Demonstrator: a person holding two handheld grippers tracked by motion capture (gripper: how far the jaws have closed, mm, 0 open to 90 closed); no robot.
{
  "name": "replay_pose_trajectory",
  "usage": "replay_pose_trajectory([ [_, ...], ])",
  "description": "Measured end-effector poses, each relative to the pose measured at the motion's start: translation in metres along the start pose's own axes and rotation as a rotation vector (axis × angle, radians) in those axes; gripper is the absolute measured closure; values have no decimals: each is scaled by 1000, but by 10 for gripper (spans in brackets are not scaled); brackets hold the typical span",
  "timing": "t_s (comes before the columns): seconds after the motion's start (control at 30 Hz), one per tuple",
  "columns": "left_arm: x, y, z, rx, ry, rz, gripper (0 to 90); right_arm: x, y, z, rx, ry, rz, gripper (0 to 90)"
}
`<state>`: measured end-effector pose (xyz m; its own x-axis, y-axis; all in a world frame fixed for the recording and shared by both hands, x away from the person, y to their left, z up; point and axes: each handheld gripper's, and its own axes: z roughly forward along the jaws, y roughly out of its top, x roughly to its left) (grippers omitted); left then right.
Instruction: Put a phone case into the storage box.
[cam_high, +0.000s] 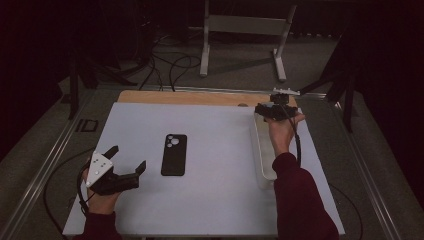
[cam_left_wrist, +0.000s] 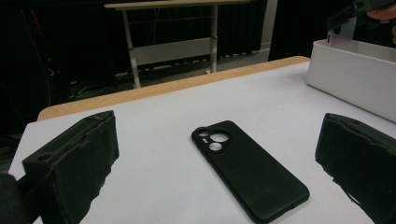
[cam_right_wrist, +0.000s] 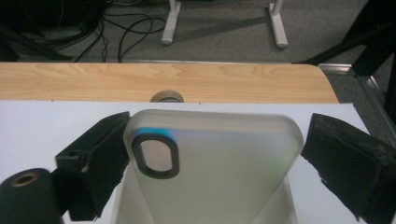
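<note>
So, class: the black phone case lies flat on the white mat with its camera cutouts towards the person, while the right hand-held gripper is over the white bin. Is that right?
Not quite. The black phone case lies flat on the white mat, but its camera cutouts face the far edge, as the high view shows. The right hand-held gripper is over the white bin.

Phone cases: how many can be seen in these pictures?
2. A black case lies flat on the white mat. A frosted clear case stands between the right gripper fingers, over the white bin. The bin may hide more.
</note>
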<state>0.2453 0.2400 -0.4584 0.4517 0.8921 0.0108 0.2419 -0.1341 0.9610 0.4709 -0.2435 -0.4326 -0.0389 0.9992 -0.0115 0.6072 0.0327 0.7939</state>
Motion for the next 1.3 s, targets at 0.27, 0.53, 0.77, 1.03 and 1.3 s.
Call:
replay_pose_trajectory([
  [0.27, -1, 0, 1, 4, -1, 4, 1, -5, 7, -1, -24, 28, 0, 72],
  [0.53, -2, 0, 1, 4, -2, 2, 1, -5, 16, 6, 14, 49, -30, 74],
  [0.77, -2, 0, 1, 3, -3, 3, 1, -4, 19, 4, -4, 58, -34, 75],
  [1.03, -2, -1, 2, 11, 2, 5, 1, -8, 19, -5, -16, 70, -28, 75],
  [1.3, -3, -1, 3, 16, 4, 3, 1, -6, 14, -19, -39, 126, -45, 78],
])
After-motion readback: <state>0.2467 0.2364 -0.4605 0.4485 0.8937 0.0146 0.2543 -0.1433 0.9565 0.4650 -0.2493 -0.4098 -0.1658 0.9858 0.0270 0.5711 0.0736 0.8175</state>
